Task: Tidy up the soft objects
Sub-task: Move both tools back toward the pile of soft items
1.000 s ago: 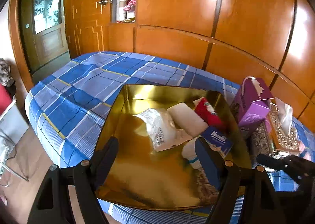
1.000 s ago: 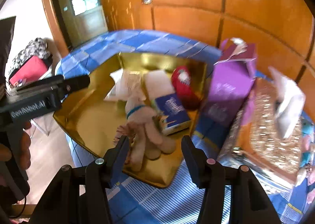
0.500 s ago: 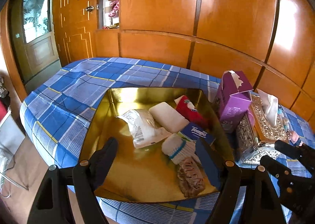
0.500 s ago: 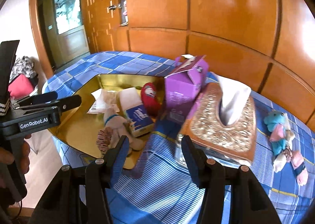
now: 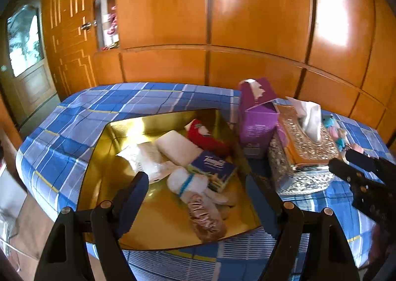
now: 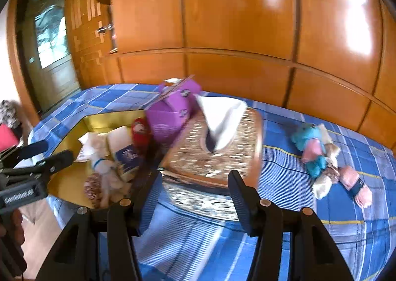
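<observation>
Soft things sit in a shiny gold tray [image 5: 99,152] on a bed with a blue checked bedsheet [image 5: 74,117]. Inside the tray, the left wrist view shows a white plush toy [image 5: 190,182] with a blue band, a brown frilly cloth piece [image 5: 205,216] touching it, a blue tissue pack [image 5: 212,167], a cream pad [image 5: 178,145], a red soft toy [image 5: 205,137] and a crinkly white packet [image 5: 141,157].

Just beside the tray stands a purple tissue box [image 5: 257,112] with its top torn open. Next to that is a sparkly gold tissue holder [image 5: 302,154] with a white tissue [image 5: 309,117] sticking up.

More soft toys lie on the sheet, well apart from the tray, in the right wrist view: a blue and pink plush toy [image 6: 311,147], a cream plush [image 6: 324,182] touching it, and a pink sock-like piece [image 6: 356,187] with a dark band.

The left gripper [image 5: 198,194] hangs over the near side of the tray with its two fingers spread wide and nothing between them. The right gripper [image 6: 195,194] hangs in front of the sparkly holder, fingers wide apart too, holding nothing. Each gripper shows at the edge of the other's view. Shiny orange wood panels [image 6: 235,9] fill the wall behind the bed.
</observation>
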